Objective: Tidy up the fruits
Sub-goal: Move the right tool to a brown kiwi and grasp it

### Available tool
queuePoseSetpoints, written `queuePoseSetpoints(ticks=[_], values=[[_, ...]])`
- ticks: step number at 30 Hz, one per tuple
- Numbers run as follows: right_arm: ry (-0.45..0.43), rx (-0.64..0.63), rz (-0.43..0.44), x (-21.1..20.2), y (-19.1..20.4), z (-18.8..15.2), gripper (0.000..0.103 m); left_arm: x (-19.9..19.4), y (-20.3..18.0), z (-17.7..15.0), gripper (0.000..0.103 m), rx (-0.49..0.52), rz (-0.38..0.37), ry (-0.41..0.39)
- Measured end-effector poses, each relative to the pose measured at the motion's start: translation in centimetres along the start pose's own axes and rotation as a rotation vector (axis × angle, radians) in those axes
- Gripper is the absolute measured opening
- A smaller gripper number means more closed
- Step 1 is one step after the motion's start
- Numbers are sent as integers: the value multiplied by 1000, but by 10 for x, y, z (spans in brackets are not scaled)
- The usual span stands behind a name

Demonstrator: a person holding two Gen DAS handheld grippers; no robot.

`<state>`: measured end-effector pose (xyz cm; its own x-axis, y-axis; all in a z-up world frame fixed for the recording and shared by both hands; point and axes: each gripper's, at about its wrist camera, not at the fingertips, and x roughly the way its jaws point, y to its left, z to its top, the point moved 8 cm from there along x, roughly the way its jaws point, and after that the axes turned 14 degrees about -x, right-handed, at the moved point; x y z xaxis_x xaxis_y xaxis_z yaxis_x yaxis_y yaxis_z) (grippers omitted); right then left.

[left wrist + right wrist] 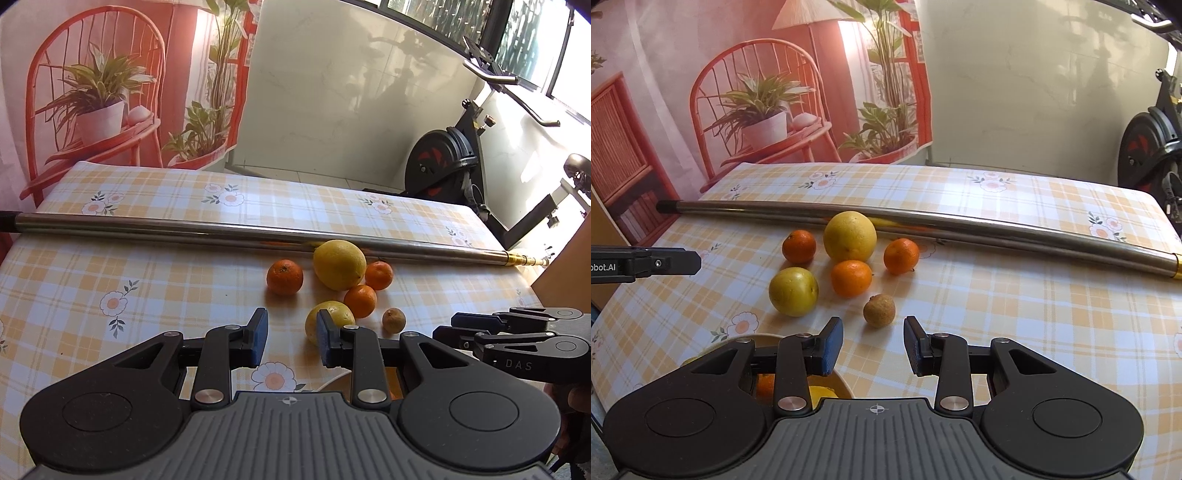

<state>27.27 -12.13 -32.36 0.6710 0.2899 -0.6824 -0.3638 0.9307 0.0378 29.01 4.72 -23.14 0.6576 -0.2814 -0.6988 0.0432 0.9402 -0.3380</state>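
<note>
Though left tool (291,338) and right tool (873,345) gape narrowly, empty, a bowl (844,386) mostly hidden beneath the right.

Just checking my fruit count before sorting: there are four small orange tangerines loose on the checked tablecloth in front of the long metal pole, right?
Not quite. There are three small orange tangerines, not four, loose on the checked tablecloth in front of the long metal pole: one, a second and a third. The right wrist view shows all three.
</note>
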Motion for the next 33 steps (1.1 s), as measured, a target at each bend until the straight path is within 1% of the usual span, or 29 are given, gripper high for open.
queuePoseSetpoints(ticks=[7, 12, 16, 22, 25, 27, 29, 33], values=[[8, -12, 1, 15, -6, 3, 33, 6, 6, 18, 30, -32, 17, -25], [6, -4, 24, 32, -5, 10, 33, 11, 10, 26, 30, -46, 28, -32], [21, -19, 36, 48, -1, 13, 33, 17, 12, 26, 30, -49, 36, -24], [53, -15, 22, 63, -3, 12, 32, 26, 15, 25, 30, -58, 37, -5], [59, -4, 33, 65, -4, 9, 30, 30, 14, 24, 30, -61, 36, 7], [61, -2, 36, 66, -4, 8, 25, 34, 14, 24, 30, -64, 35, 17], [59, 5, 36, 66, -5, 7, 23, 38, 14, 23, 30, -66, 34, 25], [55, 24, 46, 65, -7, 5, 23, 46, 12, 23, 30, -89, 24, 46]])
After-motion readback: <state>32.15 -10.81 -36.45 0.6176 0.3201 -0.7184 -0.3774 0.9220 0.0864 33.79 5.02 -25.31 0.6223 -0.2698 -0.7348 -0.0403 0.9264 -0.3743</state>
